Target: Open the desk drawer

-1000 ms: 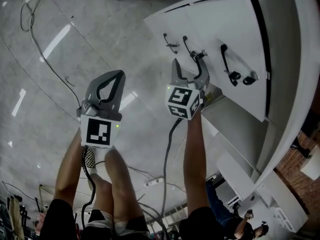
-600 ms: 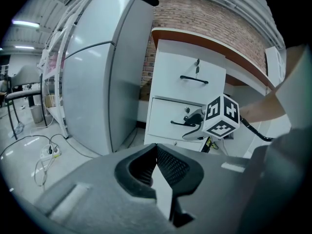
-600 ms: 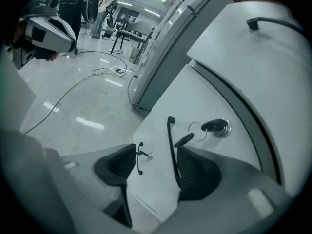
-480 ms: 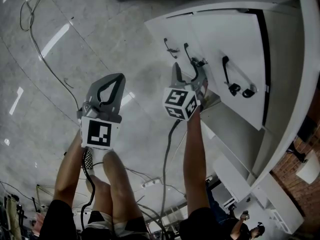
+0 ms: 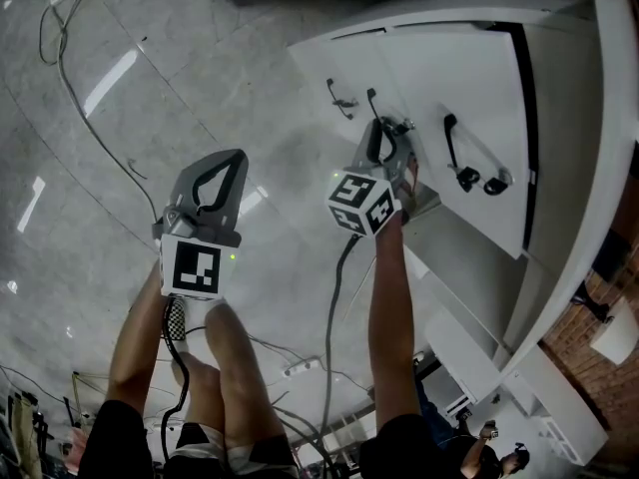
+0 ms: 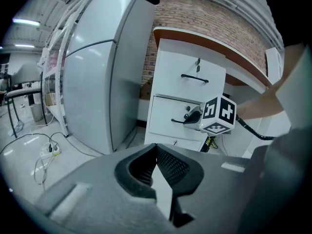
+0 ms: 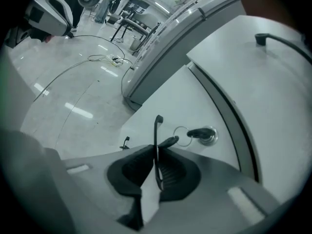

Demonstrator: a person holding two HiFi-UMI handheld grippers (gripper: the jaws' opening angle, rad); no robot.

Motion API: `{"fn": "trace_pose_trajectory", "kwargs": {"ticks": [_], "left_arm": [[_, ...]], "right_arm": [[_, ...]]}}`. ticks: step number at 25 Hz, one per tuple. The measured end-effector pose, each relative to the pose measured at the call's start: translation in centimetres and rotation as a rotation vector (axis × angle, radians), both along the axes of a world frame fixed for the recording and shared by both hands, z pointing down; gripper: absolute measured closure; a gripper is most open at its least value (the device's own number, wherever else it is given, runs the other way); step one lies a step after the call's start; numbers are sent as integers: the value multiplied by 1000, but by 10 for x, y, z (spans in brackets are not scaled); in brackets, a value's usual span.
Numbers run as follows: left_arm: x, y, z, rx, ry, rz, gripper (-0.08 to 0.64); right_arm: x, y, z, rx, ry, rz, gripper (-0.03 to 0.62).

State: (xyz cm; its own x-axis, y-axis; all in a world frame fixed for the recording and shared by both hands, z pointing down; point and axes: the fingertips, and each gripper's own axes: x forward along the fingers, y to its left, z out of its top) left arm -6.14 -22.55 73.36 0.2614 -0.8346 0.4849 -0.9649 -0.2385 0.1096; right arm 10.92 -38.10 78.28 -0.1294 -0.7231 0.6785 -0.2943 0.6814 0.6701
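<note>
Over a shiny grey floor, we stand at a white desk. Our right tongs have just been closing and now pinch the thin black handle of the middle drawer, beside its key. The drawer is shut. Our left tongs hang closed and empty, well apart from the desk.

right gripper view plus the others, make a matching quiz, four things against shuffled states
1 right hand-held gripper
2 left hand-held gripper
3 small black key
4 top drawer's thin black handle

a untouched
b shut, empty, above grey floor
c in the middle drawer's round lock
d clamped on the middle drawer's black handle

Pairs: 1-d, 2-b, 3-c, 4-a.
The right jaws have just been closing on that handle.
</note>
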Motion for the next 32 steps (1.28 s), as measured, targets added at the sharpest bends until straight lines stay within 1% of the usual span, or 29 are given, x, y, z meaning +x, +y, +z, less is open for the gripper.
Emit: {"fn": "trace_pose_trajectory", "kwargs": {"ticks": [5, 12, 17, 21, 24, 32], "left_arm": [[1, 7, 6, 13, -8, 5, 549], [4, 8, 6, 14, 9, -1, 549], [3, 13, 6, 5, -11, 8, 549], [2, 12, 1, 17, -3, 9, 549], [2, 14, -1, 21, -4, 11, 549], [0, 24, -8, 22, -27, 24, 549]], "right_arm": [[0, 1, 0, 25, 50, -28, 566], [0, 2, 1, 20, 77, -35, 571], [0, 2, 1, 42, 119, -45, 574], [0, 3, 0, 26, 124, -37, 574], [-2, 10, 0, 26, 132, -53, 575], [-9, 29, 0, 9, 123, -62, 575]]}}
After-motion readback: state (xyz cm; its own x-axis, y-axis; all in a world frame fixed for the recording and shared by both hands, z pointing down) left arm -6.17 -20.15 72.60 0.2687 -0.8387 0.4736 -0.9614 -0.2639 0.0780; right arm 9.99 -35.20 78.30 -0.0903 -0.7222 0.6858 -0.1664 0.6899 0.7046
